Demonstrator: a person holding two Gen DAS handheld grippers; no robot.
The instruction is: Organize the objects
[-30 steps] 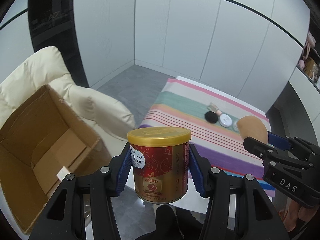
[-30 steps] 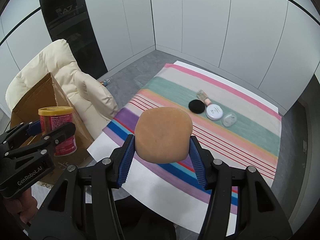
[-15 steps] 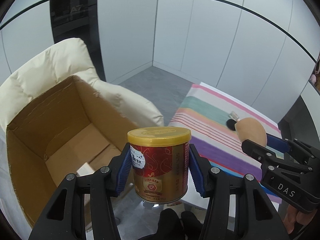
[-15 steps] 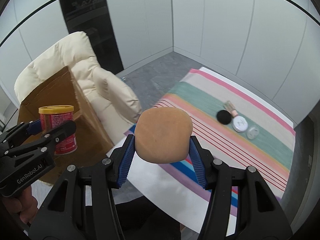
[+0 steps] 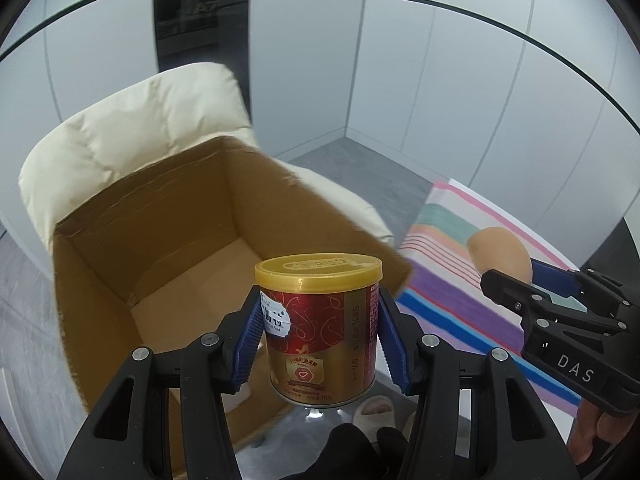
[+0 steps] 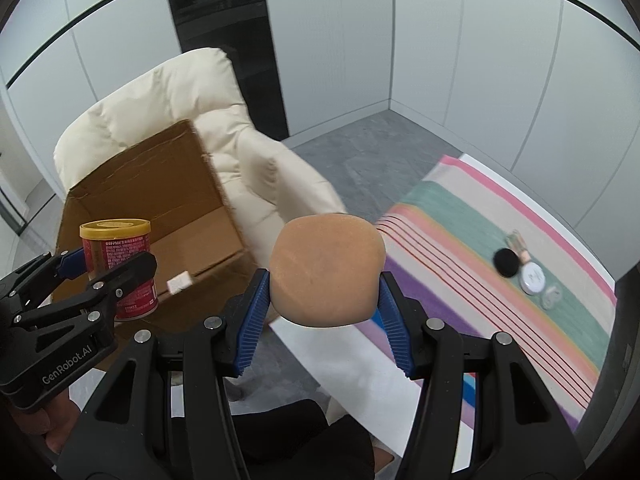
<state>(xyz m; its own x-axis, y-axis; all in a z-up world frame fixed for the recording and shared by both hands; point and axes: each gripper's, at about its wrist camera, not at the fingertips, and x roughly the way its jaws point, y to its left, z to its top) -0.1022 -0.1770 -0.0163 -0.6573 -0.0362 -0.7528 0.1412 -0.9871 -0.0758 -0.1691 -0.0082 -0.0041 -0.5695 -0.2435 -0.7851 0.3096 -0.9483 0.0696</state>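
Both claws grip: left claw (image 5: 320,344) tin (image 5: 320,320), right claw (image 6: 320,304) sponge (image 6: 326,270).

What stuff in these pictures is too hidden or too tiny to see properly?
- Front floor of the cardboard box: left wrist view, hidden behind the red can and left gripper.
- Print on the can: too small to read in either view.
- Small items by the black puff on the striped cloth: right wrist view, tiny and blurred.
- Sponge underside: hidden by the right gripper.
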